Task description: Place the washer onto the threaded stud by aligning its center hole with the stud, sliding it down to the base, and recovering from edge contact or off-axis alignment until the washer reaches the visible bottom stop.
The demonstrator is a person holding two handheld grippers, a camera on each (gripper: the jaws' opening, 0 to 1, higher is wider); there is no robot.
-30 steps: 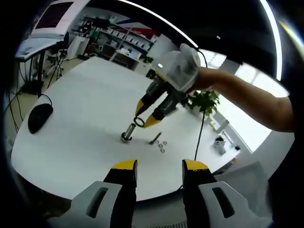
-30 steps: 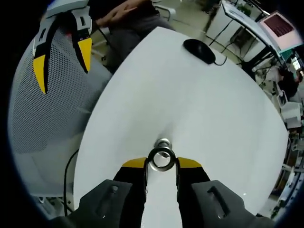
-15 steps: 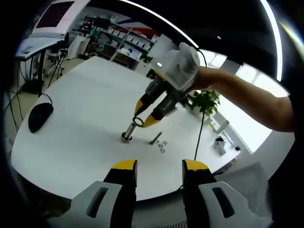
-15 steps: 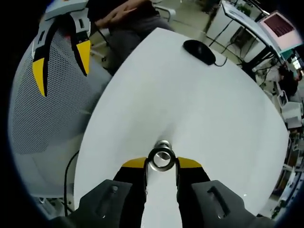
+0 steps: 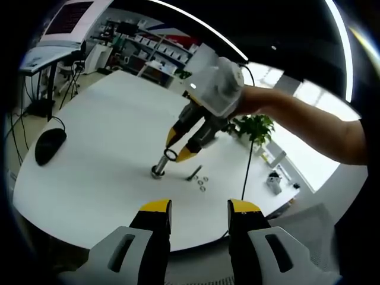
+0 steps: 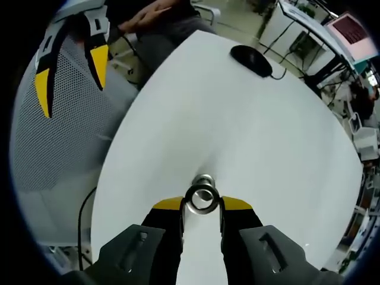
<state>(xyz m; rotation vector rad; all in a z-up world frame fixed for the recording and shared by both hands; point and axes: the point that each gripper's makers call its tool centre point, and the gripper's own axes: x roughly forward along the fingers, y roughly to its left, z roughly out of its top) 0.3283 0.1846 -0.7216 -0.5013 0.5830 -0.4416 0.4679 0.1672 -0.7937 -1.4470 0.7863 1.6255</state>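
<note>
Clearly the alignment step is in hand: the washer is being brought over the stud and, by my judgement, has not yet slid down to the base.

Left gripper view: the left gripper [image 5: 199, 215] rises at the bottom centre, its yellow-tipped fingers [image 5: 156, 208] apart and holding nothing, hovering off the near edge of the white table [image 5: 95, 154]. Near the middle of the frame the right gripper [image 5: 180, 151] comes down from the upper right in a gloved hand [image 5: 218, 86], with the washer [image 5: 170, 155] pinched at its tips. The threaded stud [image 5: 159, 167] stands upright on the table just below and left of the washer; whether ring and stud top touch I cannot tell. Just right of the stud lie a loose bolt [image 5: 195, 173] and a few spare washers [image 5: 202, 182]. A computer mouse [image 5: 50, 145] sits at the left.

Right gripper view: the right gripper's fingers [image 6: 168, 206] are clamped on the washer [image 6: 201, 199] at lower centre, seen face-on as a ring. The stud's top [image 6: 204, 179] shows just above the ring, not inside the hole, so the axis looks off. The left gripper [image 6: 68, 62] sits at the upper left, fingers spread.

The next move calls for shifting the ring until the stud centres in its hole, levelling it, then lowering it to the bottom stop.
</note>
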